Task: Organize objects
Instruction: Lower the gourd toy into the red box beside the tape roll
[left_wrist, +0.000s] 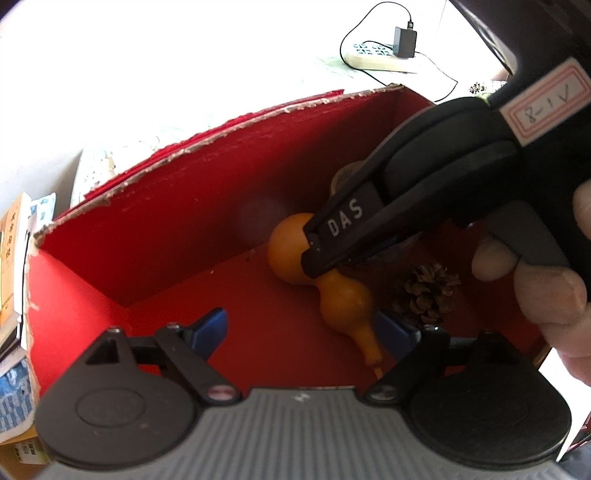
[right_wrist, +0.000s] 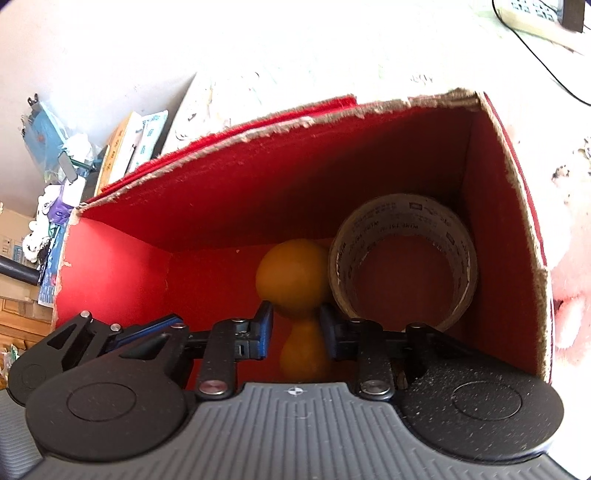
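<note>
Jaws of right gripper (right_wrist: 295, 334) narrow, blue pads pinching the waist of the orange gourd (right_wrist: 291, 280) at lower centre of its view. Jaws of left gripper (left_wrist: 301, 328) wide, empty, gourd's stem end just inside the right pad. Beyond, inside the red box (left_wrist: 155, 206): pine cone (left_wrist: 424, 291) at right, tape roll (right_wrist: 402, 258) touching the gourd. Farthest, power strip (left_wrist: 376, 59) at upper right.
</note>
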